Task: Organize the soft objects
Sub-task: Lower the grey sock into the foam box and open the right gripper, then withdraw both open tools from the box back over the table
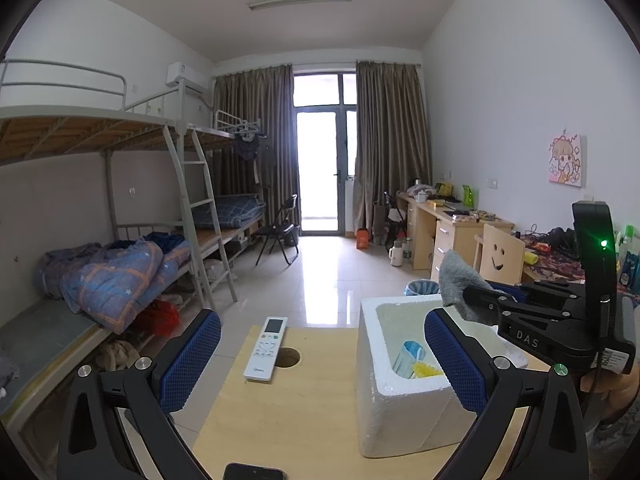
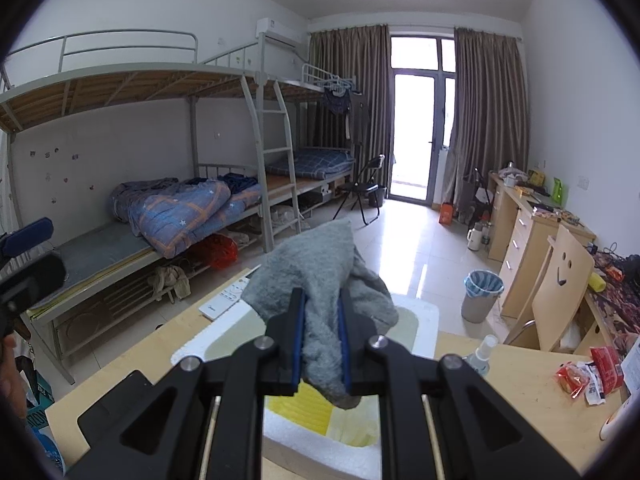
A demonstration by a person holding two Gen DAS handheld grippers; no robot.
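The right claw [image 2: 321, 346] is clamped narrow on a grey fuzzy cloth [image 2: 320, 280], its blue pads pressed into the fabric; the cloth bunches up above the fingers and a short end hangs below them, hiding most of what lies beneath. In the left wrist view the same cloth [image 1: 460, 284] is held up over the far right corner of a white foam box [image 1: 400, 396], clear of its rim. The left claw [image 1: 322, 364] stands wide with nothing between its blue pads, one finger on each side of the view, and its right finger covers the near right corner of the box. Inside the box a blue item [image 1: 410, 354] and a yellow item [image 1: 426, 369] show only in part, too cut off to name. The box sits toward the right side of the wooden surface [image 1: 296, 412]. A white remote control [image 1: 266, 348] lies near the far edge, just beside a round hole in the surface [image 1: 287, 357]. A dark phone [image 1: 254, 472] is cropped at the near edge. In the right wrist view a small spray bottle [image 2: 482, 354] stands right of the box, and red snack packets [image 2: 588, 372] lie near the right edge.
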